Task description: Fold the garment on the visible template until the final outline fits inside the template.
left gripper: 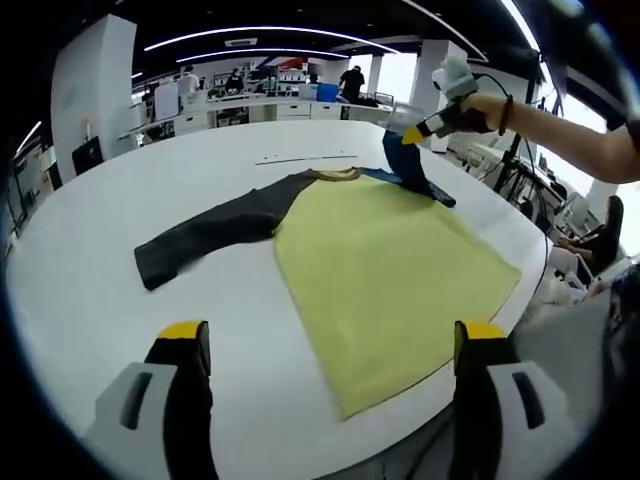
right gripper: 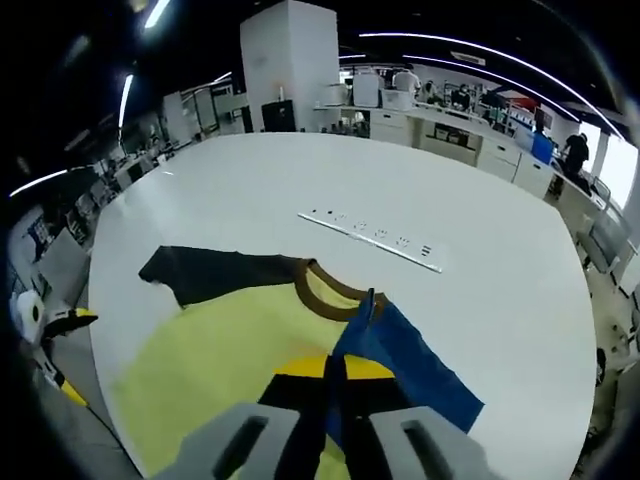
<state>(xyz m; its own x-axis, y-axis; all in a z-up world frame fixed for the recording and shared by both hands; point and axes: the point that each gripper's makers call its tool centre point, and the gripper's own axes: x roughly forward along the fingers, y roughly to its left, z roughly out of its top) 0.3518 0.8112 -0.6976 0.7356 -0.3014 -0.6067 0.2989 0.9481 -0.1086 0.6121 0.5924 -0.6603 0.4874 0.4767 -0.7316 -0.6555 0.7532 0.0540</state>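
A yellow shirt lies flat on the white table, its brown collar at the far end. Its dark grey sleeve stretches out to the left. My right gripper, held by a hand, is shut on the blue sleeve and lifts it off the table. In the right gripper view the jaws pinch the blue sleeve over the yellow body, by the collar. My left gripper stands open near the shirt's hem, holding nothing; it also appears at the table edge.
A thin pale strip lies on the table beyond the collar. The table edge curves close to the shirt's right side. Desks, shelves and people stand far behind. A person sits at the right.
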